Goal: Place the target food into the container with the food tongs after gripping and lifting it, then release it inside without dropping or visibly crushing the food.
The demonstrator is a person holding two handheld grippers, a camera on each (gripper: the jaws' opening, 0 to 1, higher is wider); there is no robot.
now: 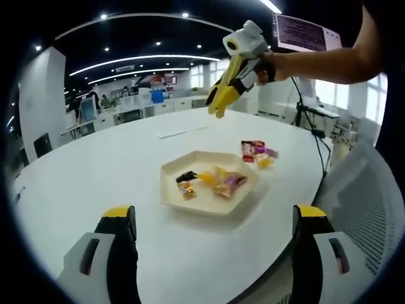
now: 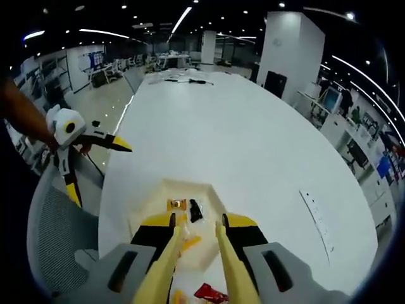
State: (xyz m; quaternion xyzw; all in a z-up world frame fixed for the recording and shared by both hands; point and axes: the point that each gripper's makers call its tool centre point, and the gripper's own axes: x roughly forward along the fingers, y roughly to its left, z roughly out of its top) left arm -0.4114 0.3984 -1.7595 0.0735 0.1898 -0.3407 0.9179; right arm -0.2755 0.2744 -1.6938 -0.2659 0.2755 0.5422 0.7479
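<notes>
Yellow tongs are held in the right gripper, arms slightly parted, gripping nothing. Wrapped snacks lie in the tray beneath the tongs on the counter.

Smooth matt tray on a glossy white table; crinkly shiny wrappers.

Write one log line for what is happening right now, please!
right gripper: holds yellow tongs, raised above tray | left gripper: open, empty | tray: snacks inside | loose snacks: on table
</notes>
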